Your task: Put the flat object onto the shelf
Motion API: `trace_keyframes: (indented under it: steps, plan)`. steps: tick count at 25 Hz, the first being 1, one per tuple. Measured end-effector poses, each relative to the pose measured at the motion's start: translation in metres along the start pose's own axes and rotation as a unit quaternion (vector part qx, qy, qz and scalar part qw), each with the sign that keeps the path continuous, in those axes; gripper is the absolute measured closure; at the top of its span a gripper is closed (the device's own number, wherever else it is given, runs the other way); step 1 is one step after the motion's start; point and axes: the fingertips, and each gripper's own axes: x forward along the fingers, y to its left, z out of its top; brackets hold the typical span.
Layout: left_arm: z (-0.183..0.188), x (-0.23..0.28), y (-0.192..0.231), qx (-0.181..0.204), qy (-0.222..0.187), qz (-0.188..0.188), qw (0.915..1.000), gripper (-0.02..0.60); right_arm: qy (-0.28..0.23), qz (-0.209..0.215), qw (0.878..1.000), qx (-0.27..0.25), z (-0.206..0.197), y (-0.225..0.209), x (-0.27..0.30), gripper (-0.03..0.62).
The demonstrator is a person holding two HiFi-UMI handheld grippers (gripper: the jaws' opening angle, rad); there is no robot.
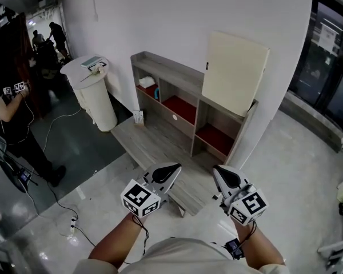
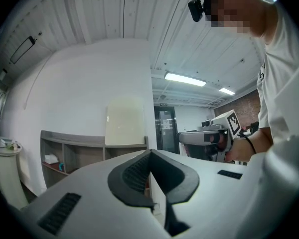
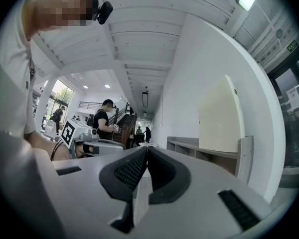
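Note:
A cream flat board (image 1: 234, 72) stands upright on top of the low grey shelf (image 1: 170, 76), leaning against the white wall; it also shows in the left gripper view as the board (image 2: 124, 122) and in the right gripper view as the board (image 3: 218, 117). The shelf has open compartments with red floors. My left gripper (image 1: 172, 169) and right gripper (image 1: 218, 173) hover side by side in front of the shelf, well short of it. Both point level toward it. The left gripper (image 2: 149, 154) has its jaws together with nothing between them. The right gripper (image 3: 146, 150) is likewise shut and empty.
A low wooden platform (image 1: 151, 144) lies on the floor before the shelf. A white round stand (image 1: 96, 99) with small items on top is left of it. A person in black (image 1: 11, 116) stands far left, cables trail on the floor, and glass doors (image 1: 331, 50) are at the right.

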Motion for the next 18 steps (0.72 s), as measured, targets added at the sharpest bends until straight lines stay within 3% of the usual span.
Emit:
trace_keyframes:
  steps: [9, 18]
  plan:
    - [-0.005, 0.014, -0.077, 0.005, 0.005, 0.0, 1.0, 0.566, 0.001, 0.013, 1.0, 0.011, -0.007, 0.002, -0.075, 0.574]
    - [-0.017, 0.006, -0.149, -0.008, 0.027, -0.023, 0.9993, 0.567, 0.014, 0.034, 0.999, 0.024, -0.019, 0.037, -0.133, 0.574]
